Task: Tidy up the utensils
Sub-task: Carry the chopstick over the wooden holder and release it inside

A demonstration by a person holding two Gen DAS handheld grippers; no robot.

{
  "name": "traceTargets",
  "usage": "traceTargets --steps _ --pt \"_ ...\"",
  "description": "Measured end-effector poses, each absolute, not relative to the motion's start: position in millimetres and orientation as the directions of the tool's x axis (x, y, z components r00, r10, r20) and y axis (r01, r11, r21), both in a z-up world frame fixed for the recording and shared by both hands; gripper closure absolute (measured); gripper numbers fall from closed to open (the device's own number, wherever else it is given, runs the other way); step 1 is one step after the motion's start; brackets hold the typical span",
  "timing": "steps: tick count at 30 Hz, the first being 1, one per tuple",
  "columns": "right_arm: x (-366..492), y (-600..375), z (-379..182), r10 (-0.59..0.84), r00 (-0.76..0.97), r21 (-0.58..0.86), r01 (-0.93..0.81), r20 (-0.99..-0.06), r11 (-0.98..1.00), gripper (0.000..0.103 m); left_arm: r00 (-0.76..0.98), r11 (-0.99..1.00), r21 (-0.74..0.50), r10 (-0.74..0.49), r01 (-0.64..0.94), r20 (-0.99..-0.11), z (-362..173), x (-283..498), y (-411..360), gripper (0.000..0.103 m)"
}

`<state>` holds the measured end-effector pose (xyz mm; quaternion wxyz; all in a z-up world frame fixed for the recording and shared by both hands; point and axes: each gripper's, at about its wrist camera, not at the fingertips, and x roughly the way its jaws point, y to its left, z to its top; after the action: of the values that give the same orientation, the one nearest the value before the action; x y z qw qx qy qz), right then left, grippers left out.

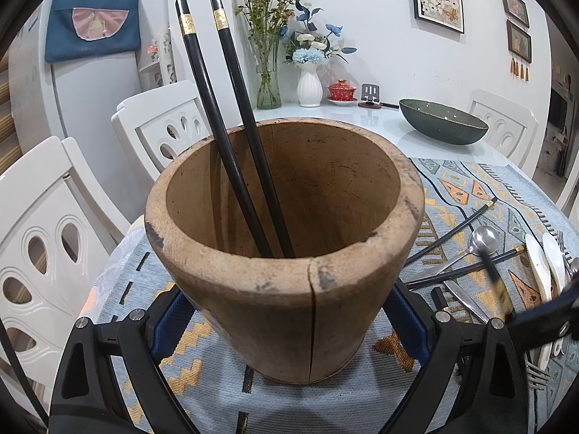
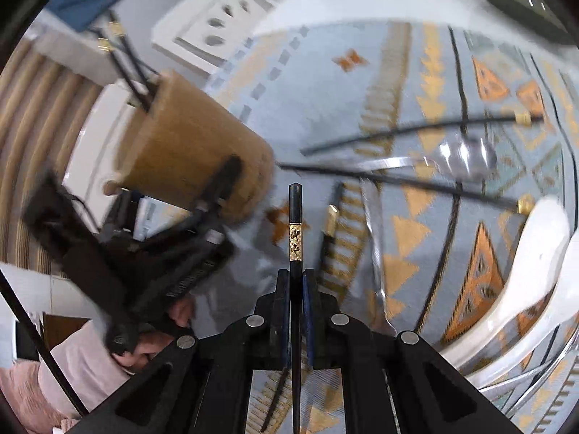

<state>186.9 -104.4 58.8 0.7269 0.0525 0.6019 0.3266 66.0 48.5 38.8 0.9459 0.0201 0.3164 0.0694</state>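
Observation:
A brown wooden cup [image 1: 286, 289] stands on the patterned cloth with two black gold-banded chopsticks [image 1: 231, 126] leaning inside it. My left gripper [image 1: 286, 325] is shut on the cup's lower sides, one blue pad against each side; the right wrist view shows the same cup [image 2: 188, 152] and left gripper [image 2: 217, 195]. My right gripper [image 2: 296, 282] is shut on one black chopstick [image 2: 295, 209], whose gold-banded end sticks out past the fingers above the cloth. It shows blurred at the lower right of the left wrist view as the right gripper [image 1: 542, 318].
Loose on the cloth [image 2: 318, 108] to the right of the cup lie more black chopsticks [image 2: 398, 130], a steel spoon [image 2: 466, 159], white ceramic spoons [image 2: 535, 253], a knife and forks. A dark bowl [image 1: 443, 126], vases and white chairs [image 1: 47, 238] ring the table.

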Motion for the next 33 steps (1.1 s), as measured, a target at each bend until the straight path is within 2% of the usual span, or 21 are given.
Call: traceTargets --steps 7,13,19,26,33 --pt "189.0 -100.2 99.8 0.567 0.168 0.439 -0.473 -0.806 0.764 0.097 0.79 0.99 0.08 0.142 -0.118 -0.596 38.9 65.8 48.9 0.006" --pt "181.4 -95.8 140.5 0.534 0.314 0.313 -0.543 -0.785 0.779 0.097 0.79 0.99 0.08 0.143 -0.119 -0.596 38.8 65.9 48.6 0.006" --pt "187.7 -96.4 168.2 0.554 0.375 0.309 -0.543 -0.743 0.781 0.097 0.79 0.99 0.081 0.143 -0.119 -0.596 38.9 65.9 48.6 0.006" --pt "199.1 -92.7 221.4 0.601 0.472 0.303 -0.564 -0.645 0.768 0.097 0.79 0.99 0.08 0.143 -0.118 -0.596 39.0 65.8 48.8 0.007" --pt "208.4 -79.6 298.0 0.67 0.575 0.27 -0.628 -0.47 0.73 0.097 0.789 0.99 0.077 0.14 -0.118 -0.598 37.9 65.5 48.0 0.006"
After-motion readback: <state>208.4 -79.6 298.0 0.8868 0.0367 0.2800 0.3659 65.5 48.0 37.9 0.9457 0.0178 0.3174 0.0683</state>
